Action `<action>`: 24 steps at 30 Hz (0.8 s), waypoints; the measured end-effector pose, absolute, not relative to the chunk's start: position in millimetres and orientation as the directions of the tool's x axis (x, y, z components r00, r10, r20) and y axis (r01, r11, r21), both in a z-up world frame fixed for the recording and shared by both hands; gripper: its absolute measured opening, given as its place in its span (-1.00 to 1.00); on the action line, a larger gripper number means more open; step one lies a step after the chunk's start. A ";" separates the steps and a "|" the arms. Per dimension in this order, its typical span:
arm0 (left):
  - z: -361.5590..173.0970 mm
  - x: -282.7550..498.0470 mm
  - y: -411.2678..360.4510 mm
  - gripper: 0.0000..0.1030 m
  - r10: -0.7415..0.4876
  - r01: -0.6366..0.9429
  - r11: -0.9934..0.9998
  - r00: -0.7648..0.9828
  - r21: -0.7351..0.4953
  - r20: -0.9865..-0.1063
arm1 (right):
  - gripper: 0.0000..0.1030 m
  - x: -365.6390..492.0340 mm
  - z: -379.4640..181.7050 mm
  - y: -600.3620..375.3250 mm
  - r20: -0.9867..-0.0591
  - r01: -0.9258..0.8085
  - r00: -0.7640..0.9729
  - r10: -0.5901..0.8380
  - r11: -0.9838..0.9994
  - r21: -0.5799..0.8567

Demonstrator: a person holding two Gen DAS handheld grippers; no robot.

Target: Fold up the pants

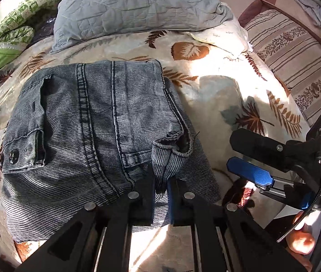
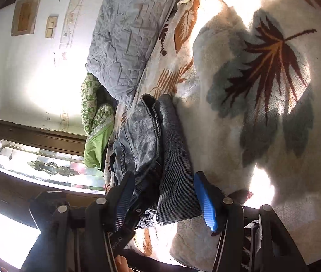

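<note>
Pants [image 1: 88, 136] lie folded into a thick grey bundle on the leaf-patterned blanket [image 1: 223, 95] covering the bed, in front of a grey pillow [image 1: 133, 6] with a green cloth [image 1: 13, 27] beside it. Left gripper [image 1: 160, 181] is clamped on a hem of the pants at the near edge. Right gripper [image 2: 165, 195] stands with its jaws apart, straddling the bundle's edge.

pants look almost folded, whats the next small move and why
Probably lay the pinched hem flap flat. The left gripper is shut on a hem of the pants that sticks up; the right gripper is open around the folded edge.
</note>
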State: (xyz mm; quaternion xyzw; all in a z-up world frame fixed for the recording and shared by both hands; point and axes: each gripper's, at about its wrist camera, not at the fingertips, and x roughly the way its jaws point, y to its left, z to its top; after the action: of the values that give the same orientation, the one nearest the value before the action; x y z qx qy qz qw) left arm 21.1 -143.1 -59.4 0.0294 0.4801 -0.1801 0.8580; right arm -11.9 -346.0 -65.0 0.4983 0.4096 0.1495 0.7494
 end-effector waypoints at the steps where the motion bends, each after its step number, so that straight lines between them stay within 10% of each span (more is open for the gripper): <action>1: -59.1 20.4 -142.8 -0.56 -0.304 0.349 0.926 0.467 -0.142 -0.831 | 0.13 -11.5 -65.2 -346.5 -0.469 0.190 0.624 0.625 0.461 0.867; 4: -56.8 17.6 -141.7 -0.15 -0.400 0.408 0.884 0.410 -0.228 -0.820 | 0.14 -12.3 -66.4 -350.2 -0.482 0.211 0.640 0.598 0.466 0.859; 24: -25.4 15.7 38.1 0.16 -0.261 0.021 0.949 0.607 -0.313 -0.751 | 0.14 1.3 -16.6 -269.8 -0.545 0.021 0.633 0.549 0.692 0.721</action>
State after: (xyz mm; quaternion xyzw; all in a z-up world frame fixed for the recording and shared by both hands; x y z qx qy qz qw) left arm 15.7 38.1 -25.4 -0.1376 0.4363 -0.0797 0.8856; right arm 1.3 -269.8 -16.6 0.3585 0.3976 0.1592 0.8295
